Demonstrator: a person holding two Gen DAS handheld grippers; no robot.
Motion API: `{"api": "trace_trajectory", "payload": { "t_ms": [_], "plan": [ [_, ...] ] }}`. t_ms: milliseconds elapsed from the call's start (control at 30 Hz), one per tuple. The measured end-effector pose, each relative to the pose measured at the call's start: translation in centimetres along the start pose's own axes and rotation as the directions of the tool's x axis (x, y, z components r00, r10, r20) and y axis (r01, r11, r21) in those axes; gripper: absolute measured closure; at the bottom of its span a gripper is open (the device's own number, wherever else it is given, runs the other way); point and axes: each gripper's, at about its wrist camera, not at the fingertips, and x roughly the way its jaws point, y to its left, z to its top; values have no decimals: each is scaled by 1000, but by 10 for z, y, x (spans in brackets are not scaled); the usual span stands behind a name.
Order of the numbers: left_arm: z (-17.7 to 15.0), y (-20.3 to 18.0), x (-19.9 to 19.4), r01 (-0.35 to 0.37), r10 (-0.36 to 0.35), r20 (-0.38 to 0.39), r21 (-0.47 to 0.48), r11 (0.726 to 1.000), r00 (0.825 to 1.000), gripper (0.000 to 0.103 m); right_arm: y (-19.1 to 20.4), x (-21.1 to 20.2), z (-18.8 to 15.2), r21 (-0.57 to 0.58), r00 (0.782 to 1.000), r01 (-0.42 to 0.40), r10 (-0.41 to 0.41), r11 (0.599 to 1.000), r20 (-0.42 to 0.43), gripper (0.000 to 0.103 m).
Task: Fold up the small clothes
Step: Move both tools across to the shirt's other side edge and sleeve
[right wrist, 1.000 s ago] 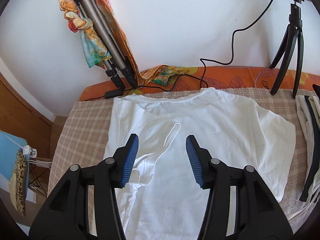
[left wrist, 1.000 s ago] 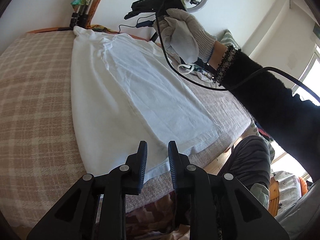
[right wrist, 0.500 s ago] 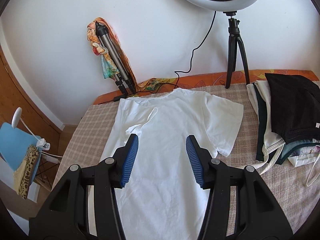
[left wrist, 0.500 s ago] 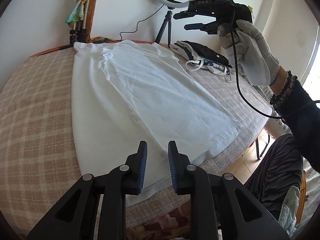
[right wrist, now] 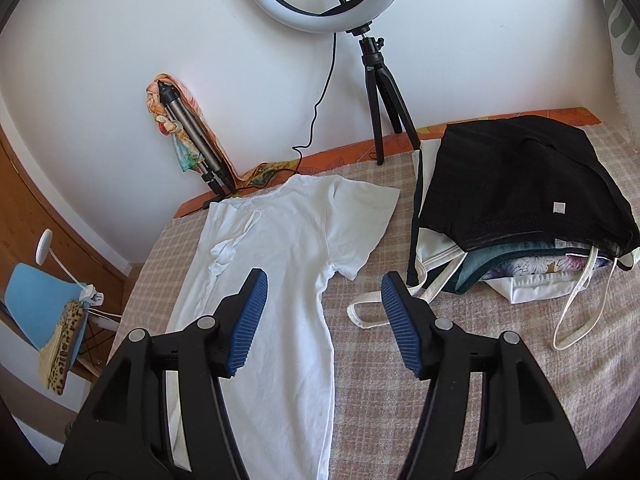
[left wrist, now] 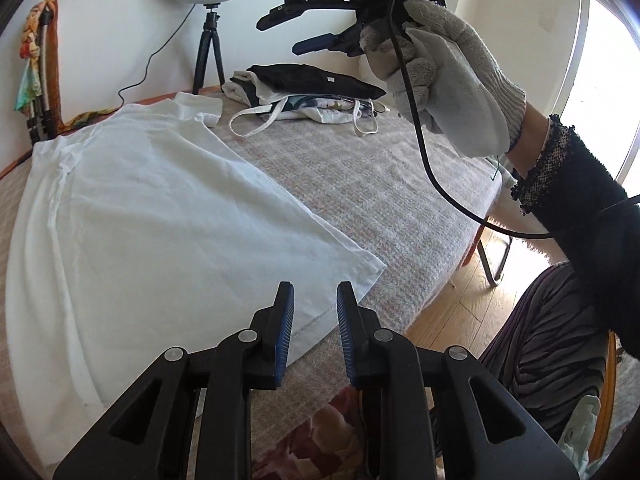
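my left gripper (left wrist: pixel 312 308) sits w/ jaws only a narrow gap apart, nothing between them, hovering just over the hem corner of the white t-shirt (left wrist: pixel 160 216). my right gripper (right wrist: pixel 322 320) is mid-air w/ jaws opening, wide-ish gap, nothing in it; in the left view it's up at 1 o'clock, held in my gloved right hand (left wrist: pixel 448 80) w/ its cable (left wrist: pixel 420 148) hanging down.

the shirt lies flat on the bed (right wrist: pixel 440 400), neck toward the wall at 12 o'clock, hem toward me at 6. in the right view one sleeve (right wrist: pixel 360 224) is spread out at 1 o'clock; the other side looks already folded in, w/ a bunched wrinkle at 11 o'clock.

risks, imo: hem corner lies right by the bed edge, so a sloppy pinch could drag the shirt off toward the floor. left jaws so narrow they may push the cloth instead of straddling it. the bunch on the folded side could get locked into the next fold. cable may snag or sweep the fabric when my right comes down.

containers: a white tote bag (right wrist: pixel 532 288) at 3 o'clock in the right view, lying on its side w/ straps sprawled toward the sleeve. a black garment (right wrist: pixel 520 184) lies on top of it; floral and teal cloth show at its mouth. can't tell what else is in it. straps near the sleeve could tangle w/ my right gripper.
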Motion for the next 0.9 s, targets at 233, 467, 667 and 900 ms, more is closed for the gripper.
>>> {"api": "trace_trajectory", "payload": {
  "t_ms": [233, 467, 667, 900],
  "plan": [
    [15, -38, 39, -30, 31, -11, 77, 997, 999, 45, -40, -9, 1, 98, 999, -30, 28, 995, 19, 41],
    [17, -31, 65, -99, 101, -51, 45, 994, 994, 63, -35, 14, 7, 91, 997, -75, 76, 993, -11, 41],
    [18, -2, 64, -26, 25, -20, -50, 998, 999, 99, -22, 60, 14, 104, 988, -122, 131, 987, -79, 41],
    [19, 32, 33, 11, 0, 50, -221, 975, 999, 100, -22, 130, 8, 141, 976, -72, 99, 987, -194, 41]
  ]
}}
